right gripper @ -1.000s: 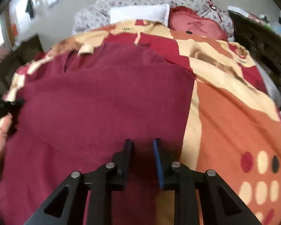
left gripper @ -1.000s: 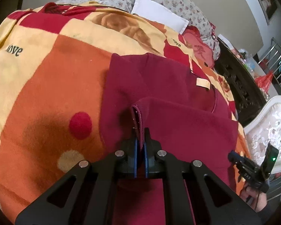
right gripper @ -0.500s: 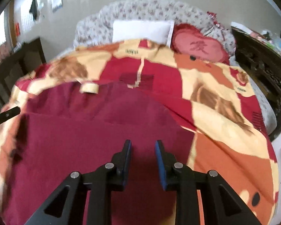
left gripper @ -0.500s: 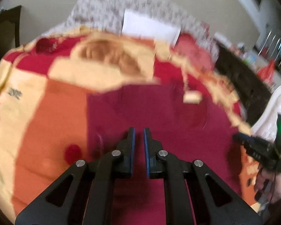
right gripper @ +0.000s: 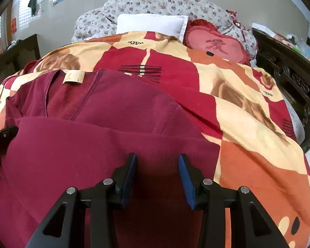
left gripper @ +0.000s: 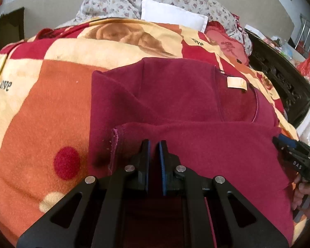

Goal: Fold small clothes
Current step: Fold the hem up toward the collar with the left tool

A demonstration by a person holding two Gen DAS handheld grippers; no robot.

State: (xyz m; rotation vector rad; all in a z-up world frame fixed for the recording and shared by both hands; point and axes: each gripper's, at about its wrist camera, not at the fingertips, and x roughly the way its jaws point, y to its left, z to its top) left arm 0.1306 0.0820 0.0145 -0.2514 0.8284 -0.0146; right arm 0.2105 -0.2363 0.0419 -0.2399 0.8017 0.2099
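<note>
On the bed, atop the patterned blanket [left gripper: 41, 103]: maroon top [left gripper: 175, 95], spread flat, collar and cream neck label [left gripper: 236, 82] toward the pillows, lower part already folded up over the body so a hemmed edge lies across the middle. Left gripper [left gripper: 154, 144] just over that folded panel, near its stitched corner, blue pads nearly together with a narrow gap and no cloth visibly pinched; whether fully released, hard to tell. Right gripper [right gripper: 158, 161] spread wide above the same panel near its right-hand edge, grasping nothing. Fleecy, thick-looking knit: likely soft, light, limp, prone to sag and drag on the fuzzy blanket rather than slide. Best taken at the doubled hem corners or side edges, pinching both layers together; a mid-panel grab would probably lift one layer only and bunch the fold.
</note>
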